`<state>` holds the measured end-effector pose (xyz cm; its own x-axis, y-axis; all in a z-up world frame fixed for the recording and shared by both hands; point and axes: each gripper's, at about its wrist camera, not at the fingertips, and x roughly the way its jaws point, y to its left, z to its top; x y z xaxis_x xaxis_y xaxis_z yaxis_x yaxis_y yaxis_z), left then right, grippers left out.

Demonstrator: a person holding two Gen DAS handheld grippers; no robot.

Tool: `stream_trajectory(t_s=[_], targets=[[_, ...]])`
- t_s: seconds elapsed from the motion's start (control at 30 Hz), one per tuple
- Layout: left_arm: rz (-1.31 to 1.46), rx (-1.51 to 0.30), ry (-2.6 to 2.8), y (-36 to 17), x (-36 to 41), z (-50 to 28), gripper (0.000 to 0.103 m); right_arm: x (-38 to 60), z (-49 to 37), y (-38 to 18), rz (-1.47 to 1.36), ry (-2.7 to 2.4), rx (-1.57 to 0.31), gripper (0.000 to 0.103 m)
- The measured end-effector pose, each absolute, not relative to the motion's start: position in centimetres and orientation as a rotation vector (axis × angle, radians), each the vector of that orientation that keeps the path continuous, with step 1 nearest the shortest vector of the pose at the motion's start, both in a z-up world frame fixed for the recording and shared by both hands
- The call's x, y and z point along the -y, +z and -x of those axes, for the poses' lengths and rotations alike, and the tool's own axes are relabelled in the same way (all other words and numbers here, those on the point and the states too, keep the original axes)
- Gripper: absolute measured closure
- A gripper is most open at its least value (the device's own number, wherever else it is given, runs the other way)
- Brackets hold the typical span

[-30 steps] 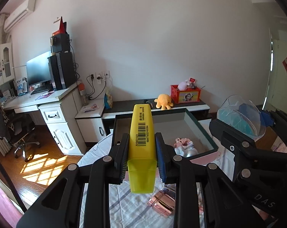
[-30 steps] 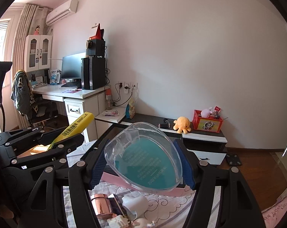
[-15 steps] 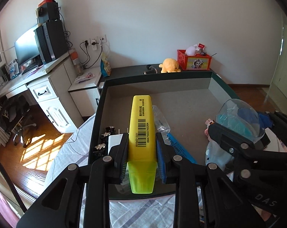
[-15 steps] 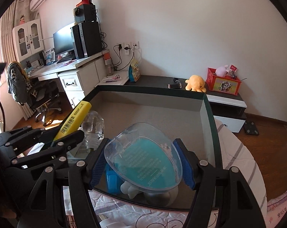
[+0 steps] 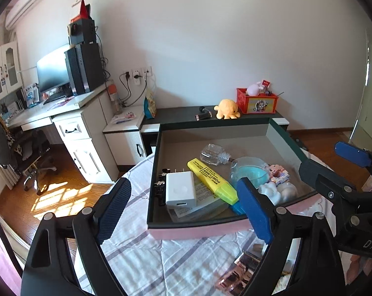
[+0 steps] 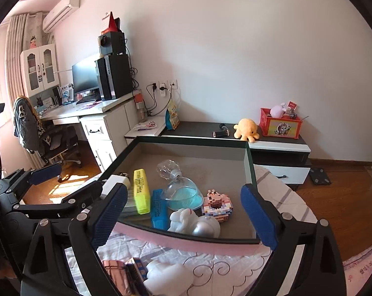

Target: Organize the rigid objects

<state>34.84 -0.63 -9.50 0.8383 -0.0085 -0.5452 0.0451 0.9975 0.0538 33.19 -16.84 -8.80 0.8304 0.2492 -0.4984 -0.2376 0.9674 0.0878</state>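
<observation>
nearest to me, the left claw [image 5: 186,209] stands wide apart with nothing between its pads; its jaws have just been opening. the right claw [image 6: 183,212] is likewise spread wide and empty, having just been opening too. both hover above a bed covered by a striped quilt [image 5: 141,256], at the near edge of a shallow box [image 5: 200,230] with a pink front and dark rim. on the quilt before the box i see a shiny pink packet [image 5: 247,268] and a white figure [image 6: 166,276]. inside the box, the yellow highlighter [image 5: 211,180] lies flat, slanted, resting on a flat clear case [image 5: 200,204] just beside a white charger [image 5: 179,188]. the clear dome with blue base [image 6: 184,194] sits tilted in the box, near a blue highlighter [image 6: 158,208], a white toy [image 6: 193,223] and a pink block model [image 6: 218,204]. a small glass bottle [image 5: 214,154] lies further in. beyond, a dark low cabinet [image 6: 200,127] bears an orange plush octopus [image 6: 246,128] and a red box [image 6: 280,124]; a desk [image 5: 62,108] stands far left.
</observation>
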Motion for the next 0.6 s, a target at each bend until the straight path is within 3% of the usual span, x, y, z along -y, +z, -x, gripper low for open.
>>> stream_trajectory(t_s=[0.1, 0.2, 0.6], targets=[[-0.080, -0.510, -0.003, -7.6, 0.3, -30.7, 0.007, 16.8, -29.1, -7.0, -0.015, 0.254, -0.483, 0.000], [-0.087, -0.439, 0.018, -5.9, 0.1, -26.2, 0.000, 16.5, -24.6, -5.2, -0.001, 0.252, -0.421, 0.000], [-0.068, -0.294, 0.044, -1.8, 0.3, -11.4, 0.000, 16.1, -9.4, -1.0, 0.023, 0.171, -0.252, 0.000]])
